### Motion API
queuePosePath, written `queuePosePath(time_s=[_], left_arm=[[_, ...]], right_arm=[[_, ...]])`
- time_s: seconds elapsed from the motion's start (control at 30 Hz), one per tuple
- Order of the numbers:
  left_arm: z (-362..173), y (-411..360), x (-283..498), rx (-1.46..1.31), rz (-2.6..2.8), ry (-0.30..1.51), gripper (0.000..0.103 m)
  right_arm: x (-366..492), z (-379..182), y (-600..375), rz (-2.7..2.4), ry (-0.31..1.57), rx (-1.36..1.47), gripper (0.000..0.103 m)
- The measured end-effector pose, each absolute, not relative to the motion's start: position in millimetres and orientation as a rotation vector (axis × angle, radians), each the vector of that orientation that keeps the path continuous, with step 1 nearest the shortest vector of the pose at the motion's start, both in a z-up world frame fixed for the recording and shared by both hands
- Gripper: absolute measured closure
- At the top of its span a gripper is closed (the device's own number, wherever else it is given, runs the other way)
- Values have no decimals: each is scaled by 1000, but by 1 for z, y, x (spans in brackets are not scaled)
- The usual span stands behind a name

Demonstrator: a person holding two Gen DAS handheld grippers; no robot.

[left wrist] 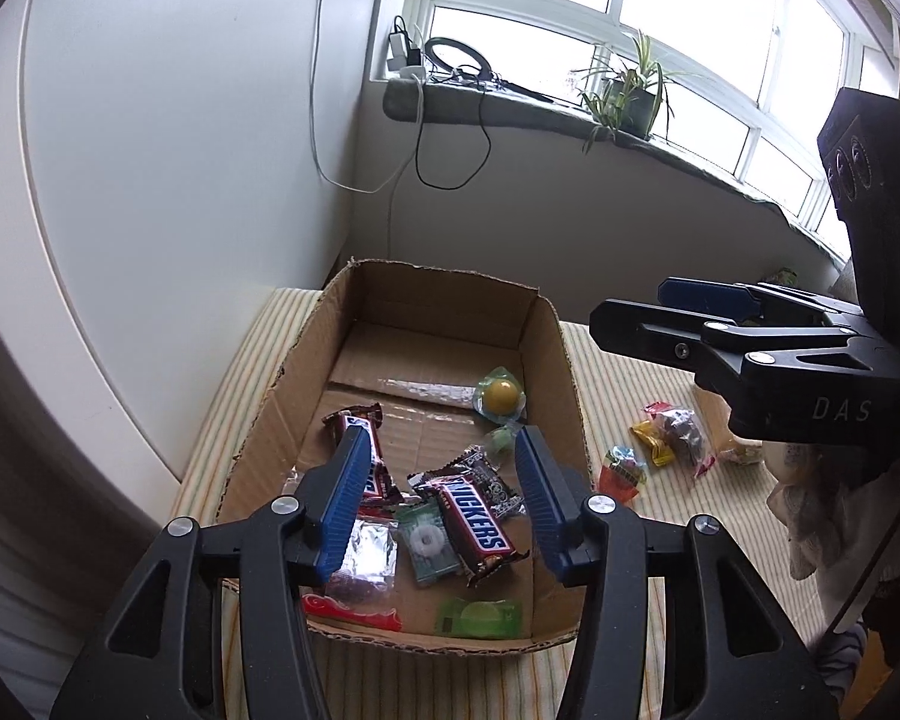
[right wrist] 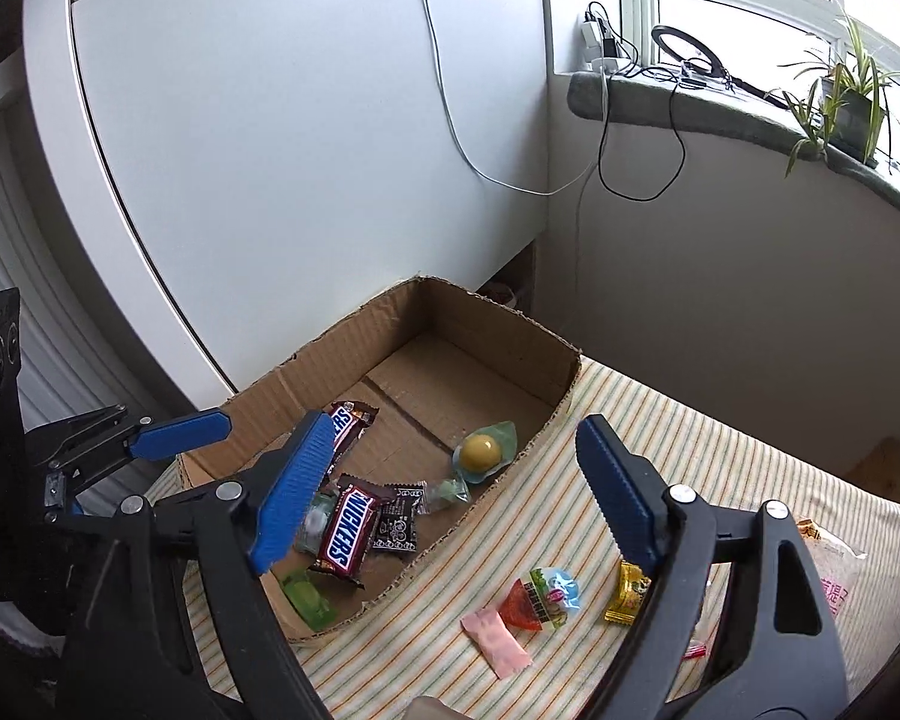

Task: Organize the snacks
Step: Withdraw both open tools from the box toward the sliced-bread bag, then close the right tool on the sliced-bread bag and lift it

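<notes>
Sorting is partway done, by the look of it: the open brown cardboard box [right wrist: 498, 354] on the striped cloth [right wrist: 720, 450] already holds a brown Snickers bar [left wrist: 474, 525], a second dark chocolate bar [right wrist: 345, 420], a round yellow sweet in clear wrap [right wrist: 482, 451] and several small wrapped pieces. A few sweets lie loose on the cloth beside the box: a pink sachet [right wrist: 497, 642], a red-and-blue wrapped jelly [right wrist: 543, 597] and a yellow wrapped candy [right wrist: 627, 594]. The left gripper [left wrist: 444, 498] hangs over the box, its jaws partly open and holding nothing. The right gripper [right wrist: 450, 480] has its jaws spread wide and empty, above the box's near edge. The next move probably calls for swinging the right gripper over a loose sweet, lowering onto it and closing.
</notes>
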State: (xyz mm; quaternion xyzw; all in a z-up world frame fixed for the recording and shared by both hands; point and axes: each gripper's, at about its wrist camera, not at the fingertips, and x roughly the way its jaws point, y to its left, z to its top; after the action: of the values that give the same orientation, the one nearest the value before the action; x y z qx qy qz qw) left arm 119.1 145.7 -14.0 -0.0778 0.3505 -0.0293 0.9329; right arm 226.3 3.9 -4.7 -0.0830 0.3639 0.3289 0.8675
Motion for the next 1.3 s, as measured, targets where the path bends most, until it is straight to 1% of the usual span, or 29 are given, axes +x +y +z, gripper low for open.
queuePosePath(time_s=[0.07, 0.13, 0.37, 0.7, 0.97, 1.07, 1.3], left_arm=[[-12, 143, 119, -161, -65, 714, 52], [-11, 139, 117, -165, -76, 711, 48], [-13, 112, 122, -185, -137, 720, 48], [-18, 49, 141, -194, -274, 753, 48], [-30, -8, 164, -185, -397, 801, 47], [-35, -31, 174, -168, -445, 822, 41], [-51, -67, 197, -190, -532, 867, 40]], right_arm=[[225, -4, -4, 684, 764, -167, 18], [225, -3, -14, 669, 762, -160, 18], [225, -5, -62, 603, 766, -130, 18], [244, -20, -172, 434, 821, -1, 18], [267, -50, -250, 337, 920, 167, 18], [273, -66, -264, 326, 955, 196, 18], [283, -94, -284, 352, 1001, 285, 18]])
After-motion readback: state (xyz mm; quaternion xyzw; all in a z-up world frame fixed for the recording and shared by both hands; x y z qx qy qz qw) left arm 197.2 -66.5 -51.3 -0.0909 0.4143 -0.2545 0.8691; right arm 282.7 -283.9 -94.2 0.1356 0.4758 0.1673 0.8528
